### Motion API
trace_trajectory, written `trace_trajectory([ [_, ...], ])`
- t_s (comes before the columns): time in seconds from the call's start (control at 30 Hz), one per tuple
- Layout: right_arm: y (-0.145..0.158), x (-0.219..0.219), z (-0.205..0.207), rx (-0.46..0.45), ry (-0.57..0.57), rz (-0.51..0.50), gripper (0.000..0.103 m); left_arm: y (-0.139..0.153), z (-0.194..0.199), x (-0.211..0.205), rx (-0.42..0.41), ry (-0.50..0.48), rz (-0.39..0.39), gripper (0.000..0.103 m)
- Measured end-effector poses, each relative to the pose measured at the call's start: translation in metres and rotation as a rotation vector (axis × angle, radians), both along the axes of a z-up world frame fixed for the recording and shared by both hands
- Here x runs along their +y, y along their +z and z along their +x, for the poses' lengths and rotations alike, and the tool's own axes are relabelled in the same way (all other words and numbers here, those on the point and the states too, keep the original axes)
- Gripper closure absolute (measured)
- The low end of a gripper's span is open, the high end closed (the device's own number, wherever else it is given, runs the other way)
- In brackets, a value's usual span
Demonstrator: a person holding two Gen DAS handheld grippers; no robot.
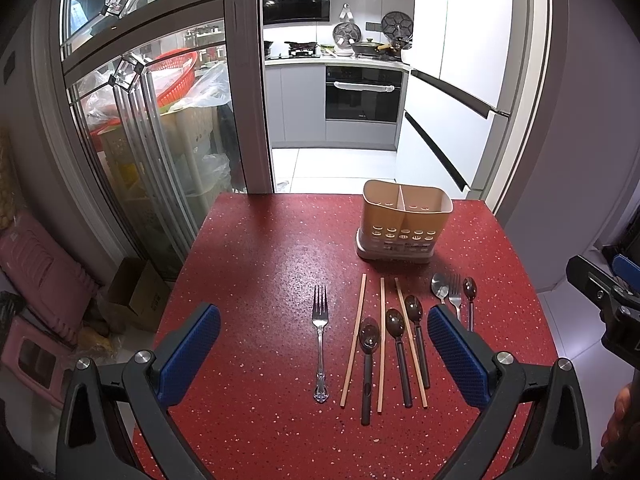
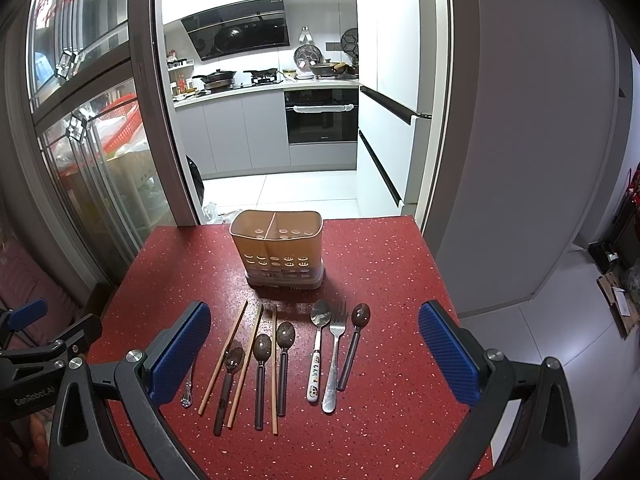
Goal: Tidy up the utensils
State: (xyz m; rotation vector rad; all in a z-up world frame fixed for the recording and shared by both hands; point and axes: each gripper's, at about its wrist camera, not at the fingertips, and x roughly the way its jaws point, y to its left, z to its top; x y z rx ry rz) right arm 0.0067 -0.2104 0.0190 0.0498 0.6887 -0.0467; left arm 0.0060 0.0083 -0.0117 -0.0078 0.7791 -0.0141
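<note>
A beige two-compartment utensil holder [image 1: 406, 220] [image 2: 277, 248] stands empty at the far side of the red table [image 1: 260, 264] [image 2: 380, 272]. In front of it lie a silver fork [image 1: 320, 336], three wooden chopsticks [image 1: 354, 340] [image 2: 223, 360], three dark spoons [image 1: 398, 354] [image 2: 260, 376], then a panda-handled spoon [image 2: 317, 352], a plain fork [image 2: 335, 360] and a dark spoon [image 2: 354, 344]. My left gripper [image 1: 324, 354] hovers open above the left group. My right gripper [image 2: 314, 354] hovers open above the right group. Neither holds anything.
The table's far edge meets an open sliding glass door [image 1: 160, 120] with a kitchen behind. A cardboard box [image 1: 138, 294] and pink cushions [image 1: 36, 268] sit on the floor to the left. A grey wall [image 2: 540, 160] stands to the right.
</note>
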Motion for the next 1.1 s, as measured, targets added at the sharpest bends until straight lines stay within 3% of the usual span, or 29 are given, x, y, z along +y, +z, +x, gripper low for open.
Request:
trace_trajectory([
  [1.1, -0.0018, -0.0026, -0.0013, 0.013, -0.005, -0.002, 0.000, 0.0028, 0.0018, 0.0016, 0.005, -0.002, -0.007, 0.000],
])
